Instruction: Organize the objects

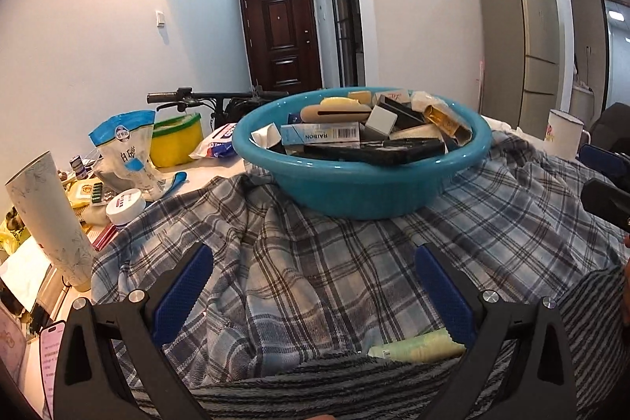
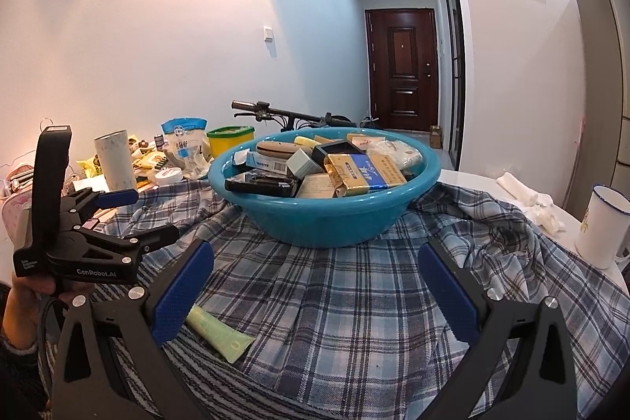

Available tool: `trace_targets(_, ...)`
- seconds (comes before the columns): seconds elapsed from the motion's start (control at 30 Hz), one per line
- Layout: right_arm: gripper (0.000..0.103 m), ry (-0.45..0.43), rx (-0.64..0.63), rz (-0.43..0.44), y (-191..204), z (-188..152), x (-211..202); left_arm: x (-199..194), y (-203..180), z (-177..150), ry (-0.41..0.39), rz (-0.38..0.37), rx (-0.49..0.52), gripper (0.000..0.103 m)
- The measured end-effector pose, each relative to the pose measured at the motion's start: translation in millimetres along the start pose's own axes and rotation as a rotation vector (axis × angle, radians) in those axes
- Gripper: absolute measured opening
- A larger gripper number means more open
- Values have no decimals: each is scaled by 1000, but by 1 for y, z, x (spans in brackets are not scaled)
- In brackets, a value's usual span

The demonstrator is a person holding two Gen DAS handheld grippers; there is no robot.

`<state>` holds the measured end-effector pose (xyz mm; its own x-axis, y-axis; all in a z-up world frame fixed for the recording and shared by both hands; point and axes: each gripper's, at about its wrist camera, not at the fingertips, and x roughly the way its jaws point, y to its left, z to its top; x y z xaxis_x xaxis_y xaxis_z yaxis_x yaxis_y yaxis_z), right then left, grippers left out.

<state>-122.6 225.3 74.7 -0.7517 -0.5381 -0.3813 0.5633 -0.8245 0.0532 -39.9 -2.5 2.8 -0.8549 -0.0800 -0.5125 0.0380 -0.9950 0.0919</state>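
A teal plastic basin point(image 1: 354, 195) point(image 2: 323, 219) stands on a blue plaid cloth point(image 1: 334, 270) point(image 2: 354, 294), piled with small boxes, a black case and packets. A pale green tube point(image 1: 417, 347) point(image 2: 218, 335) lies on the cloth near the front, beside one finger in each wrist view. My left gripper point(image 1: 315, 286) point(image 2: 145, 219) is open and holds nothing, short of the basin. My right gripper point(image 2: 315, 286) is also open and holds nothing, with the basin straight ahead. Part of the right gripper point(image 1: 606, 180) shows at the right edge of the left wrist view.
Clutter crowds the left side: a white tumbler point(image 1: 47, 219) point(image 2: 114, 160), a sugar bag point(image 1: 126, 152), a yellow tub point(image 1: 175, 140), a white jar point(image 1: 126, 207) and a phone point(image 1: 51, 361). A white enamel mug point(image 2: 602, 227) and crumpled tissue point(image 2: 527, 199) sit to the right. A bicycle handlebar point(image 2: 275, 113) is behind.
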Motion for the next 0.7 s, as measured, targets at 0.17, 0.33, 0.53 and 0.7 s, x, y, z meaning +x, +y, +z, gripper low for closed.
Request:
trace_targets(0.17,103,16,-2,-2,0,0,2,1,1,0,5,-9,-7,103)
trace_targets(0.33,103,27,5,-4,-2,-1,5,0,2,0,0,-15,-9,103)
trace_targets(0.53,103,33,2,-5,-2,-1,6,2,4,-1,8,-26,-23,103)
trace_targets(0.7,103,39,4,-6,-1,-1,7,2,1,-1,9,-21,-13,103)
